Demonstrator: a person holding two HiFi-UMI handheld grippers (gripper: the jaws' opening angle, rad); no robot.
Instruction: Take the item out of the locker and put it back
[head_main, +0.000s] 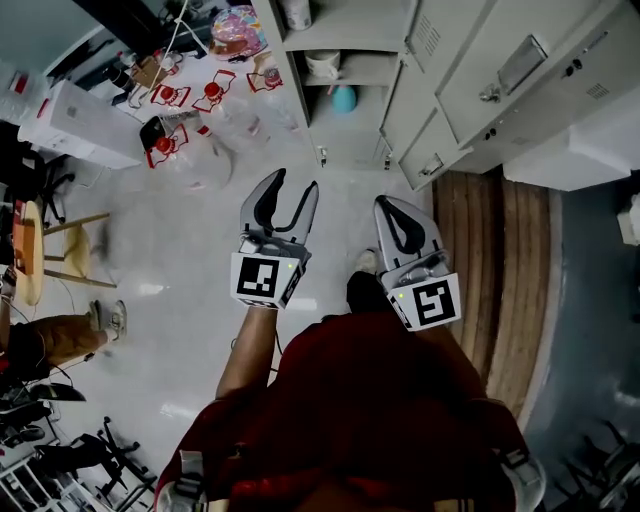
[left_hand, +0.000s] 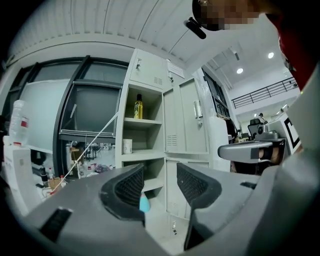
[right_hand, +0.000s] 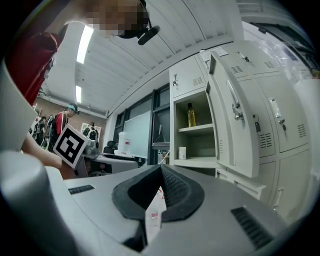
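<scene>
A tall grey locker (head_main: 340, 130) stands ahead with its door (head_main: 500, 90) swung open to the right. On its shelves I see a bottle of yellow liquid (left_hand: 138, 106), a white cup (left_hand: 127, 146) and, lower down, a teal item (head_main: 343, 98). The teal item (left_hand: 144, 203) shows past the left pad, far off. My left gripper (head_main: 295, 182) is held in front of me, open, with nothing between its fingers. Beside it my right gripper (head_main: 388, 205) is shut and empty. The right gripper view shows the same bottle (right_hand: 190, 115), cup (right_hand: 182, 152) and door (right_hand: 232, 130).
A table (head_main: 200, 70) with several red-labelled bottles and plastic bags stands at the back left. A person's leg (head_main: 60, 335) and a stool (head_main: 30, 250) are at the left. Wooden flooring (head_main: 500, 260) runs along the right under closed lockers (head_main: 560, 110).
</scene>
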